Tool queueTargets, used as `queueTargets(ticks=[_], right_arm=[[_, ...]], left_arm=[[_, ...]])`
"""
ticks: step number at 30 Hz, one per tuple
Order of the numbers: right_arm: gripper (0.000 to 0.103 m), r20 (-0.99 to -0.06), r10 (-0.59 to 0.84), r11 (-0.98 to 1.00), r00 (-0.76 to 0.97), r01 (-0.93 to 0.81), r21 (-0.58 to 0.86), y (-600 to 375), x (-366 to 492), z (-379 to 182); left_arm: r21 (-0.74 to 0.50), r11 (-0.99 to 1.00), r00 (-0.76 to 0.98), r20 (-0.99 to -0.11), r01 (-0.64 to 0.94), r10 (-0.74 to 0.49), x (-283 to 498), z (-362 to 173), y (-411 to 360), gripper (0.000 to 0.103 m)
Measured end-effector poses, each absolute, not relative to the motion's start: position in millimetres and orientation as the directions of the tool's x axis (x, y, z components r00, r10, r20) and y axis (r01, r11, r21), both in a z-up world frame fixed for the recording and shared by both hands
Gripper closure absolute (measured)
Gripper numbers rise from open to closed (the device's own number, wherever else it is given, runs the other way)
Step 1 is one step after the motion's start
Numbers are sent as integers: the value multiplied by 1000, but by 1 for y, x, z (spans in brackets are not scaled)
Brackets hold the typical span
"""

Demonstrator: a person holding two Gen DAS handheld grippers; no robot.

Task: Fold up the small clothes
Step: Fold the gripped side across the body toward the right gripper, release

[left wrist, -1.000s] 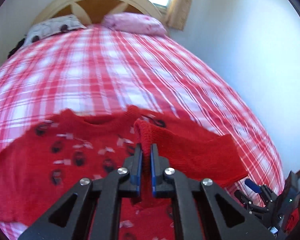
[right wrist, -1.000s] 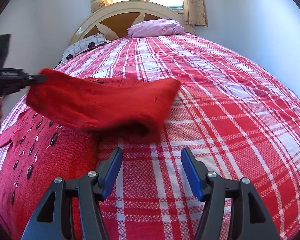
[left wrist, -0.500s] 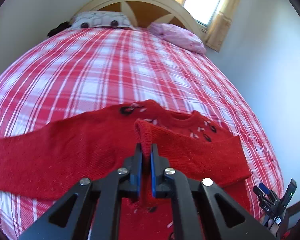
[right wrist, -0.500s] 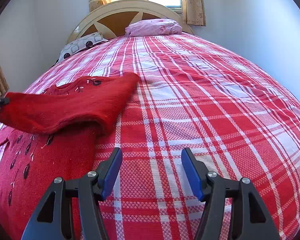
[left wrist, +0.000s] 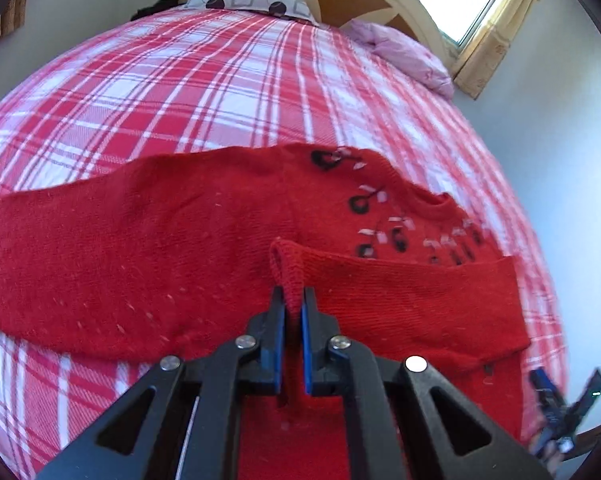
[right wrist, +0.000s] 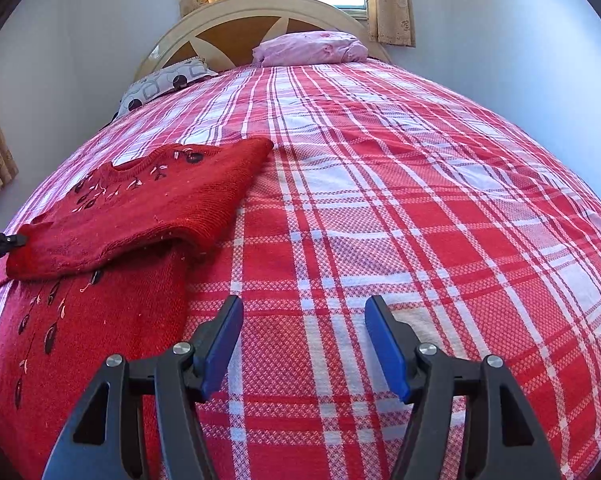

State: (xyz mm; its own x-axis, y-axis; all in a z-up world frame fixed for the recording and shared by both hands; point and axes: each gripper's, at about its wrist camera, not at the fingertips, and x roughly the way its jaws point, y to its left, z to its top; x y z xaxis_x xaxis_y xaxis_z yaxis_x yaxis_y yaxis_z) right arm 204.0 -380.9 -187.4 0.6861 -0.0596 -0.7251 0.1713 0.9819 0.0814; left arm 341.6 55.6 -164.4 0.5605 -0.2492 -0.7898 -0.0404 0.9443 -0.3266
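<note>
A small red knit sweater [left wrist: 180, 240] with black and white embroidery lies on the red plaid bed. My left gripper [left wrist: 291, 300] is shut on the cuff of its sleeve [left wrist: 400, 300], which is folded across the body. In the right wrist view the sweater [right wrist: 140, 216] lies at the left with the sleeve laid over it, and the left gripper's tip [right wrist: 0, 242] shows at the left edge. My right gripper [right wrist: 304, 320] is open and empty above bare bedspread, to the right of the sweater.
The plaid bedspread [right wrist: 420, 200] covers the whole bed. A patterned grey pillow [right wrist: 164, 80] and a pink pillow [right wrist: 312, 48] lie by the headboard [right wrist: 236, 24]. Walls stand on both sides, and a curtained window is behind the headboard.
My left gripper has carried the sleeve cuff leftward across the sweater's body and lowered it, so the sleeve now lies folded over. The right gripper has stayed open, nearly still.
</note>
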Motion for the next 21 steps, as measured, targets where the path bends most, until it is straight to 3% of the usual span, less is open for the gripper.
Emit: queueTargets(ticks=[20,21], right_arm=[[38,-730,-110,980,674,197,34,-377,205,-189],[38,-730,-126,978,672,205,20,-376,205,-186]], left_arm=[[-321,946,556,-795,-43,-244,340,-181,78,95],[-331,942,555,-794,-51,-249,339,-185,79,90]])
